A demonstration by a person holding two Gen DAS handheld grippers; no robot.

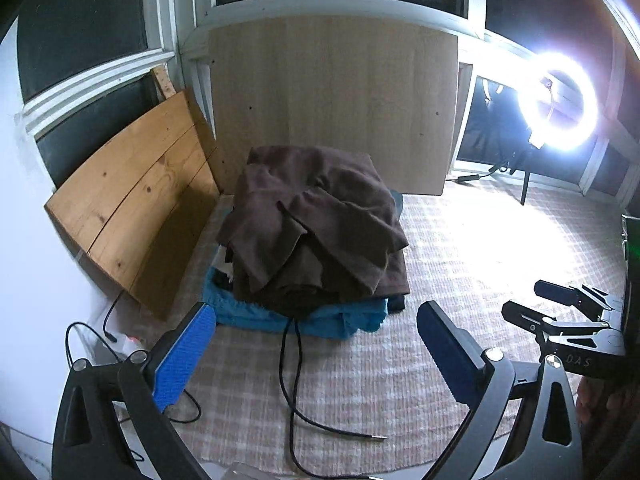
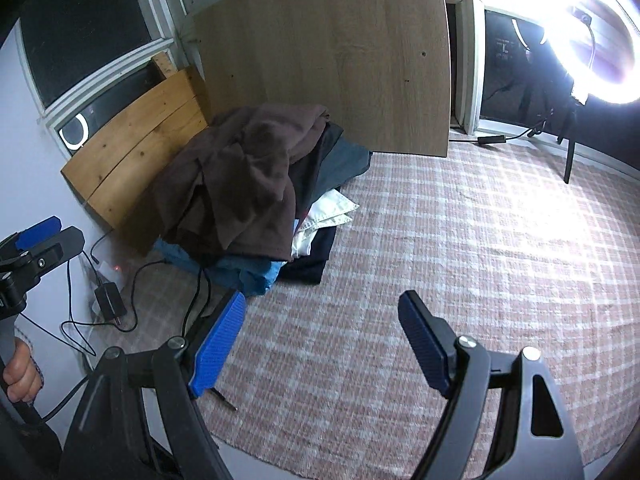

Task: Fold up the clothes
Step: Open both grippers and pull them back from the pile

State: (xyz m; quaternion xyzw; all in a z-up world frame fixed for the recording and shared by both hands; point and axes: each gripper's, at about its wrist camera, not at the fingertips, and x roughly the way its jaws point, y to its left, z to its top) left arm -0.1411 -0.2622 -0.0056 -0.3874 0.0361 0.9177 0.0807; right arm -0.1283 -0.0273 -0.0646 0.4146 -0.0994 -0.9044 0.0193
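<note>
A pile of clothes lies on the checked rug against the wooden boards. A brown garment point(image 1: 316, 224) point(image 2: 244, 184) lies crumpled on top, over a blue garment point(image 1: 280, 318) point(image 2: 248, 272), a white one point(image 2: 324, 216) and dark ones. My left gripper point(image 1: 316, 332) hangs open in front of the pile, its blue pads wide apart with nothing between them. My right gripper point(image 2: 320, 332) is open too, over bare rug to the right of the pile, and holds nothing. Each gripper shows at the edge of the other's view.
A pale board point(image 1: 332, 104) and a pine board point(image 1: 132, 216) lean on the window wall behind the pile. A bright ring light point(image 1: 560, 100) on a stand glares at right. Black cables point(image 1: 292, 380) and a charger point(image 2: 110, 300) lie on the rug point(image 2: 460, 248) at left.
</note>
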